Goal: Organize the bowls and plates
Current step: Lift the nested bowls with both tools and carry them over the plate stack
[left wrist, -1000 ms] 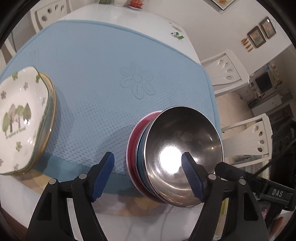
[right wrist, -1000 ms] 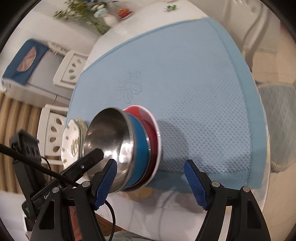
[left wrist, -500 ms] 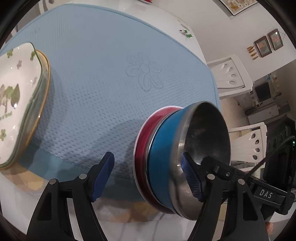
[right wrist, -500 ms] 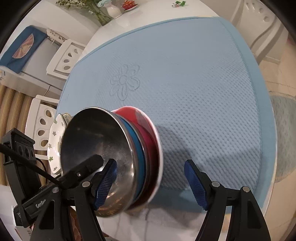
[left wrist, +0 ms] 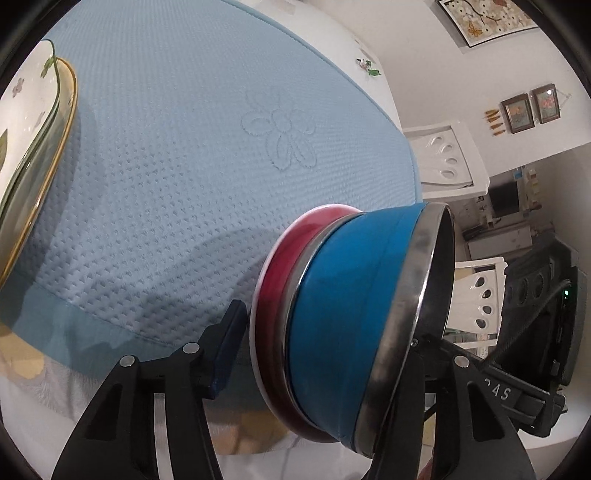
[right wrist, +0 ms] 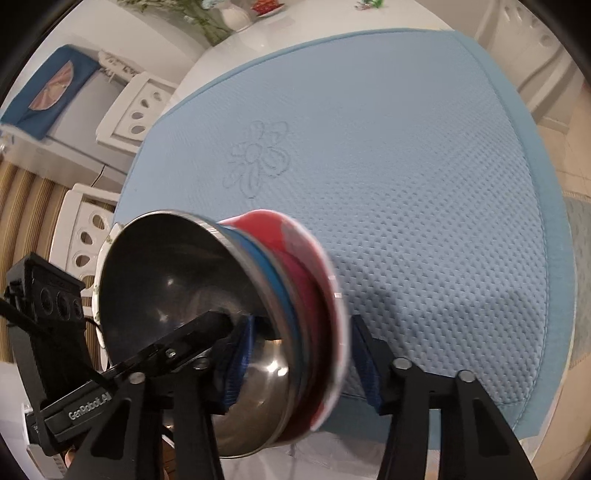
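Observation:
A stack of three bowls, steel (left wrist: 424, 277) inside blue (left wrist: 343, 314) inside red (left wrist: 273, 295), stands on the front of the blue mat (left wrist: 184, 147). My left gripper (left wrist: 327, 332) straddles its near wall with jaws closing. One pad (left wrist: 229, 347) is a sliver short of the red rim; the other finger is hidden inside the steel bowl. My right gripper (right wrist: 303, 339) is closing too, with one pad (right wrist: 240, 362) inside the steel bowl (right wrist: 166, 277) and the other (right wrist: 364, 362) against the red bowl (right wrist: 295, 251). The stack looks blurred there.
A white tree-patterned square plate on a gold-rimmed one (left wrist: 37, 129) lies at the mat's left edge. White chairs (left wrist: 443, 155) surround the white table (right wrist: 277, 48). A vase and small items (right wrist: 236, 14) stand at the table's far end.
Both grippers dropped lower onto the bowl stack and their jaws narrowed around its wall. The stack now shows more side-on in the left wrist view.

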A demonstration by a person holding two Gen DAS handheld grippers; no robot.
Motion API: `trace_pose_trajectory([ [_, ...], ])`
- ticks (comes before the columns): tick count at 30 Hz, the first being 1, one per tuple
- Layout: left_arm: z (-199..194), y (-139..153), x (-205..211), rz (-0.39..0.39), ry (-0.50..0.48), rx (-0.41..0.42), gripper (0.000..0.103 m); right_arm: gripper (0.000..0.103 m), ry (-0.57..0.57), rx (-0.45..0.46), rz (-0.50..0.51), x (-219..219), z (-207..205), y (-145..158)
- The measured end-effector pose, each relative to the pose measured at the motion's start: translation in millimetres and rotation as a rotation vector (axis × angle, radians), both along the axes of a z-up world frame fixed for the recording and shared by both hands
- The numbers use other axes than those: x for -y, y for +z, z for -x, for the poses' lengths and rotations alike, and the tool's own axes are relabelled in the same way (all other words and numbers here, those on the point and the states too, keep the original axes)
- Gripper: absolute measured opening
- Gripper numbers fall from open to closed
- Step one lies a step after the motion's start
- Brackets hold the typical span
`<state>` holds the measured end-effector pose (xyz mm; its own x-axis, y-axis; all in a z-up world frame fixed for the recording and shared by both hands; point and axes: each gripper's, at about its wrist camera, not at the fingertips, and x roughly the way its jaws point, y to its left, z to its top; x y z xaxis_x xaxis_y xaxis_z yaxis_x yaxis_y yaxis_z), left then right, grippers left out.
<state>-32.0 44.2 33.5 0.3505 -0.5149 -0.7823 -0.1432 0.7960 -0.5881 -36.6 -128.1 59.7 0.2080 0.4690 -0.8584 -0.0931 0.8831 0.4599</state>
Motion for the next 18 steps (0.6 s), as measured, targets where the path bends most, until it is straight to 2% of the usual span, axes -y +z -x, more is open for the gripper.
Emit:
trace_pose_trajectory([
  [5,1,0,-2,0.005,0.022,0.016,0.050,0.044,0.016,0.032,0.033,-7,2,4],
  [11,4,11,-3,-0.059,-0.007,0.044,0.048,0.041,0.045,0.071,0.051,-9,8,11],
  [18,8,28,-10,-0.088,-0.001,0.068,0.048,0.042,0.047,0.079,0.039,-14,9,25],
])
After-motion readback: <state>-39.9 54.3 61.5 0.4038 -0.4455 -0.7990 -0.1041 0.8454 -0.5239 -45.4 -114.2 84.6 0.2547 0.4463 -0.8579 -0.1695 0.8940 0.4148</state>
